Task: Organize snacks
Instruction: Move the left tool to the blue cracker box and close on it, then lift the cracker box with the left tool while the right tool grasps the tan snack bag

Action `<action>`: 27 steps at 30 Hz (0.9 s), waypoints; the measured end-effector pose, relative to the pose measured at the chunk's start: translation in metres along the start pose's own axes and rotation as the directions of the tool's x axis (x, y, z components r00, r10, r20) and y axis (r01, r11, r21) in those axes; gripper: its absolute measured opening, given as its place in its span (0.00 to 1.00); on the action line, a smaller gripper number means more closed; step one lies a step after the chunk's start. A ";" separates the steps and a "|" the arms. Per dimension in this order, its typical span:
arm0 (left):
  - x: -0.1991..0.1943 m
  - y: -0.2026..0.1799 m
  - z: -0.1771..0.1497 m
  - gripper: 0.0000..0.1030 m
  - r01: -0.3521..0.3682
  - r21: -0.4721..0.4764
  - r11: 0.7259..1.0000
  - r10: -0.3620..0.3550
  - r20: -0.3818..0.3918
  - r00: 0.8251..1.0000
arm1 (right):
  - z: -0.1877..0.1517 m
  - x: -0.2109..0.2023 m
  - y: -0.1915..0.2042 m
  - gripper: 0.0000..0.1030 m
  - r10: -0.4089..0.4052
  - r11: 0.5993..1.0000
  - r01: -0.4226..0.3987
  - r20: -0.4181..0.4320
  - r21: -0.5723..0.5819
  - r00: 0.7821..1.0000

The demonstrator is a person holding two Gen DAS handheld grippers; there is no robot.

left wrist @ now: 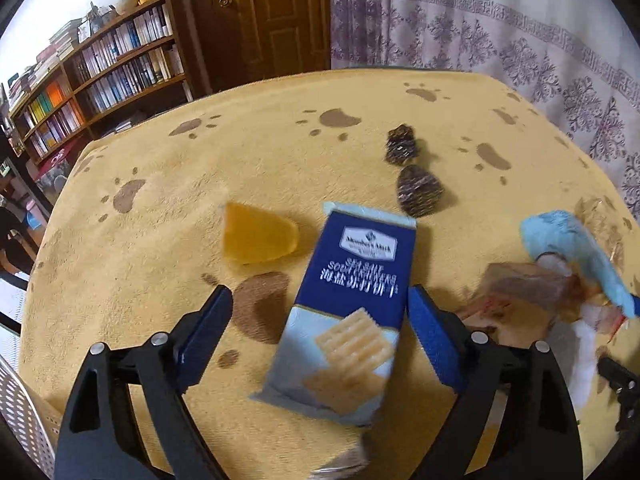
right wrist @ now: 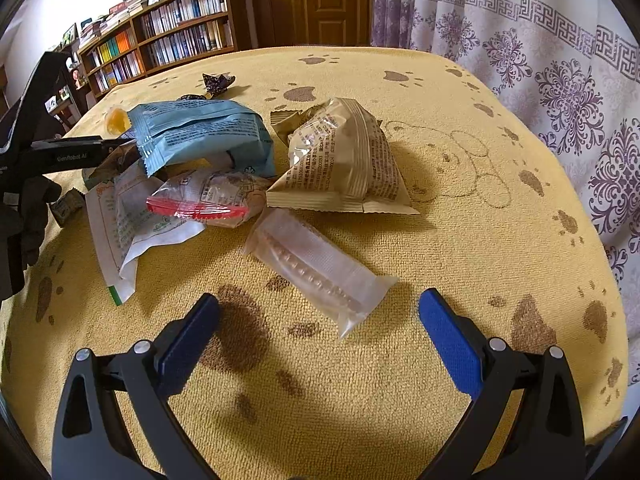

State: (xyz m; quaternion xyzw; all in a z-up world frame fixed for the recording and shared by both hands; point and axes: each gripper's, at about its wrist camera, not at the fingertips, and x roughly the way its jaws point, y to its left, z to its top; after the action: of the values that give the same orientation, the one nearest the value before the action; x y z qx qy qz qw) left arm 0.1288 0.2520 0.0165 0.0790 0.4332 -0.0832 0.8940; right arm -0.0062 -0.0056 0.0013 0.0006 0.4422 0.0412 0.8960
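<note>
Left claw (left wrist: 320, 308): jaws spread wide, gripping nothing. Between them lies the blue-and-white foil cracker packet (left wrist: 344, 312), blurred, its right edge touching or nearly touching the right finger; a clear gap on the left side. Cannot tell whether it rests flat on the yellow paw-print cloth of the tabletop (left wrist: 160, 160). Long axis runs forward and slightly right, roughly along the fingers, so the jaws bracket its short width. Just beyond, left: an orange wedge-shaped jelly cup (left wrist: 260, 238). Farther ahead: two dark crinkled foil candies (left wrist: 412, 168).

Right claw (right wrist: 320, 316): also released, empty. A clear plastic sleeve of pale wafers (right wrist: 316, 268) lies just ahead, long axis diagonal from far left to near right, near end reaching between the fingertips. Beyond it, a heap: tan pillow bag (right wrist: 344, 160), light-blue wrapper (right wrist: 200, 136), red-banded clear pouch (right wrist: 204, 200).

Judgement: the left claw is better placed; closing across the packet's width looks the likely next step.
</note>
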 end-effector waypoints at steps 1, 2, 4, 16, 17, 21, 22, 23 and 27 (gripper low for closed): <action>0.002 0.001 -0.002 0.87 0.001 0.004 1.000 -0.001 -0.008 1.000 | 0.000 0.000 0.000 0.95 0.000 1.000 0.000 0.000 0.000 1.000; 0.003 0.001 -0.004 0.86 0.003 0.009 1.000 -0.003 -0.014 1.000 | 0.000 0.000 0.000 0.95 0.000 1.000 0.000 0.000 0.000 1.000; 0.004 0.000 -0.004 0.84 0.005 0.012 1.000 -0.005 -0.016 1.000 | 0.000 0.000 0.000 0.95 0.000 1.000 0.000 0.000 0.000 1.000; -0.001 -0.017 -0.002 0.50 0.004 -0.001 1.000 -0.004 0.020 1.000 | -0.001 -0.005 -0.003 0.95 0.033 0.999 -0.033 0.017 0.013 0.999; -0.003 -0.014 -0.004 0.50 0.016 -0.017 1.000 -0.016 0.028 0.999 | -0.002 -0.006 -0.005 0.95 0.047 0.999 -0.047 0.021 0.019 0.999; -0.021 -0.008 -0.010 0.50 0.060 -0.077 0.995 -0.054 0.078 0.995 | 0.000 -0.010 -0.010 0.95 0.097 0.995 -0.098 0.025 0.030 0.995; -0.028 -0.008 -0.012 0.50 0.068 -0.087 0.994 -0.059 0.099 0.993 | 0.001 -0.010 -0.010 0.95 0.103 0.994 -0.104 0.026 0.032 0.994; -0.033 -0.008 -0.013 0.49 0.076 -0.092 0.993 -0.066 0.113 0.991 | 0.003 -0.013 -0.012 0.95 0.106 0.994 -0.107 0.035 0.034 0.994; -0.057 -0.007 -0.014 0.49 0.104 -0.111 0.988 -0.085 0.164 0.983 | 0.011 -0.028 -0.019 0.95 0.104 0.993 -0.108 0.092 0.046 0.990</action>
State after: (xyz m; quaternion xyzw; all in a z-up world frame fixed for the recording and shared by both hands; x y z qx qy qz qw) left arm 0.0822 0.2530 0.0521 -0.0020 0.3680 -0.1057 0.9238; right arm -0.0131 -0.0264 0.0294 0.0488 0.4021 0.0775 0.9110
